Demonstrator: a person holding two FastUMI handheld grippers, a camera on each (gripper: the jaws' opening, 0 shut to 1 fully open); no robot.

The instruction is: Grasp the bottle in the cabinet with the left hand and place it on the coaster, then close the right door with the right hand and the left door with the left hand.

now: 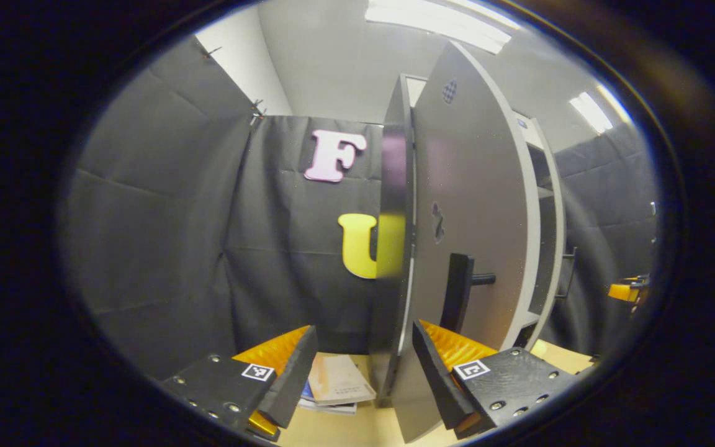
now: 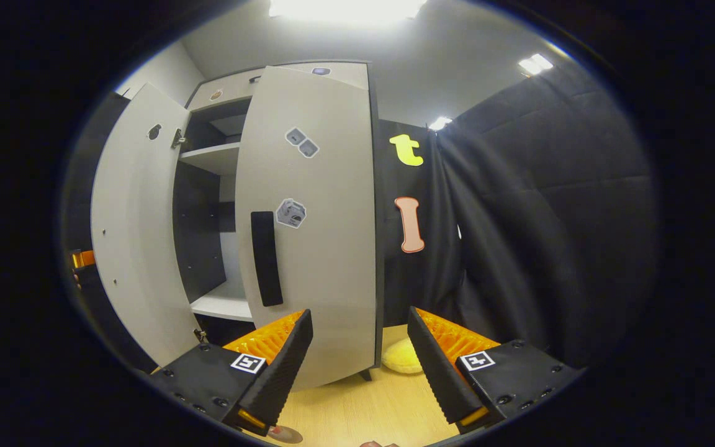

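So from my left gripper (image 1: 364, 372) I'm staring right at the edge of the tall grey cabinet's left door (image 1: 475, 205), which stands open. The door's edge sits between my two fingers, but they're spread wide and apart from it, holding nothing. The black bar handle (image 1: 458, 292) on that door is just above my right finger. Down on the light wooden table (image 1: 357, 428) there's a small stack of books (image 1: 336, 388) next to the door's bottom corner.

Over on my right gripper (image 2: 360, 366), jaws are wide open too, nothing in them. It faces the grey right door (image 2: 320, 217) with its long black handle (image 2: 266, 257) and a few stickers; that door looks nearly shut, while the left one hangs open beside it, showing white shelves (image 2: 224, 301) inside. A yellow round thing (image 2: 402, 359) lies on the table by the cabinet's foot.

Can't spot the bottle or the coaster anywhere, so no idea where they are.
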